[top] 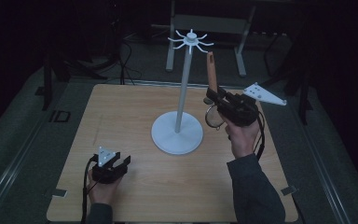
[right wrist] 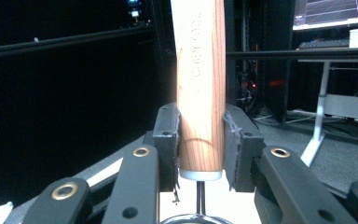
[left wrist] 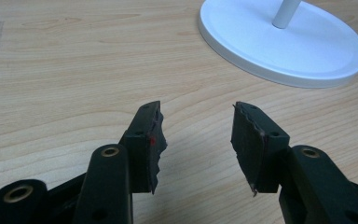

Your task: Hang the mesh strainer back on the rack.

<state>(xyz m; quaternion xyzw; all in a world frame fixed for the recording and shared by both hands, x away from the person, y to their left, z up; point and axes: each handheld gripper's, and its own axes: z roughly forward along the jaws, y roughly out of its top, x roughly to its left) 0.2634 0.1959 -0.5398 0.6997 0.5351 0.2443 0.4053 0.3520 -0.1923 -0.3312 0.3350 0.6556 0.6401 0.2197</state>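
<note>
A white stand [top: 177,132] with a round base, a thin pole and hooks at its top rises from the middle of the wooden table [top: 135,112]. To its right my right gripper [top: 213,96] is shut on a utensil's wooden handle [top: 211,70], held upright above the table. The right gripper view has the handle [right wrist: 200,84] clamped between both pads, with a metal shaft and ring [right wrist: 198,215] hanging below. My left gripper [top: 124,161] rests near the table's front left, open, with nothing between its fingers [left wrist: 148,140]. The stand's base [left wrist: 284,42] lies ahead of it.
Beyond the table's far edge stands a grey metal frame [top: 205,28] on a dark floor with cables. The right gripper view looks out at dark racks, a monitor [right wrist: 335,11] and a desk leg [right wrist: 319,116].
</note>
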